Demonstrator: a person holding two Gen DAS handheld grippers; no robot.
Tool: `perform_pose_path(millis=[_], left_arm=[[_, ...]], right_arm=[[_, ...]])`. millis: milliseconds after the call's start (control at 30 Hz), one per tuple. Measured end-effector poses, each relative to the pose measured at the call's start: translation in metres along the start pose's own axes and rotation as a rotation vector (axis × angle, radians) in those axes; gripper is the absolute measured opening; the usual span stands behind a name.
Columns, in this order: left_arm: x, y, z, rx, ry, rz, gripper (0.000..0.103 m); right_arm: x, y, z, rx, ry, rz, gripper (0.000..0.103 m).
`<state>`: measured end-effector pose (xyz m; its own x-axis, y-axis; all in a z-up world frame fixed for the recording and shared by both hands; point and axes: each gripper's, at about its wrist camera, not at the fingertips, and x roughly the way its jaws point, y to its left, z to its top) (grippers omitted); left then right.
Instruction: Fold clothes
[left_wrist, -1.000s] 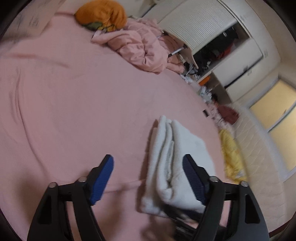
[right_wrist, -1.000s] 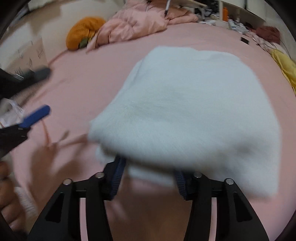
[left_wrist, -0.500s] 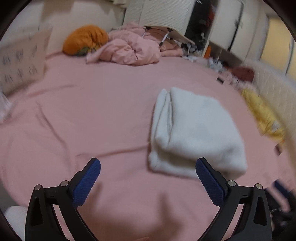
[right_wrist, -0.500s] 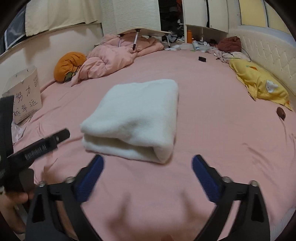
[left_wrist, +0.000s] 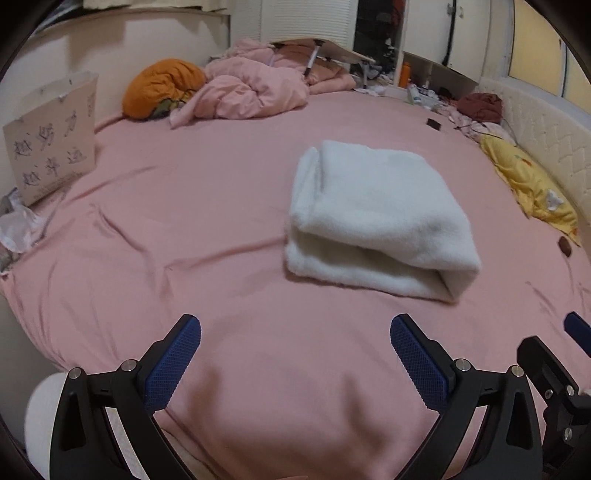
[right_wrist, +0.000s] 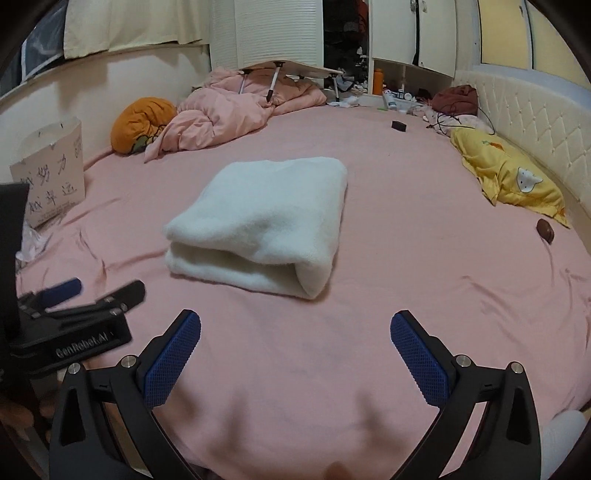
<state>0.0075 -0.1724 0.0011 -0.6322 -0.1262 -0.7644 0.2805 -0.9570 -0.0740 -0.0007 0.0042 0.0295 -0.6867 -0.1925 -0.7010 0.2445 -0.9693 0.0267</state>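
Blue pads of the left claw (left_wrist: 295, 363) stand wide apart and hold nothing, low over the near edge of the pink bed sheet (left_wrist: 221, 229). Same w/ the right claw (right_wrist: 295, 362): its 2 fingers are spread apart, empty, hovering above the sheet and not touching any cloth. In the right view the left tool's body shows at the lower left, just beside.

Between the claws and the far clutter, near the middle of the bed, lies the white fleece garment (right_wrist: 266, 218). It is folded into a thick rectangle w/ about 3 or 4 layers, the rounded fold end toward the right claw, the stacked edges toward the left side. Both claws are apart from it.

My judgement: the fold of this piece looks finished, so the step in hand is to leave it tidy. To do it well, keep both claws open and away from the bundle, bc the fleece looks soft and a brush against it could pull the top layer out. If the layers need squaring, press down lightly on top, not drag sideways. Lower layer sticks out a little at the near edge; tucking it is optional.

Farther back: a yellow pillow (right_wrist: 509, 177) at right, a paper bag (left_wrist: 51, 136) at left, then an orange cushion (left_wrist: 162, 86) and a crumpled pink duvet (left_wrist: 251, 94) by the wall.
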Motion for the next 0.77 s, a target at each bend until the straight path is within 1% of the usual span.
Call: perform_pose_path(millis=[100, 567, 700, 767], left_arm=[[0.0, -0.003, -0.003, -0.007, 0.012, -0.028, 0.103], [0.005, -0.012, -0.006, 0.012, 0.044, -0.085, 0.103], [0.003, -0.011, -0.006, 0.005, 0.026, -0.107, 0.103], [0.0, -0.011, -0.005, 0.013, 0.003, -0.087, 0.103]], right_arm=[[-0.003, -0.002, 0.0, 0.004, -0.007, -0.004, 0.103], [-0.006, -0.006, 0.002, 0.005, -0.008, -0.025, 0.103], [-0.005, -0.009, 0.002, 0.02, -0.001, -0.026, 0.103], [-0.004, -0.01, 0.002, 0.02, 0.0, -0.031, 0.103]])
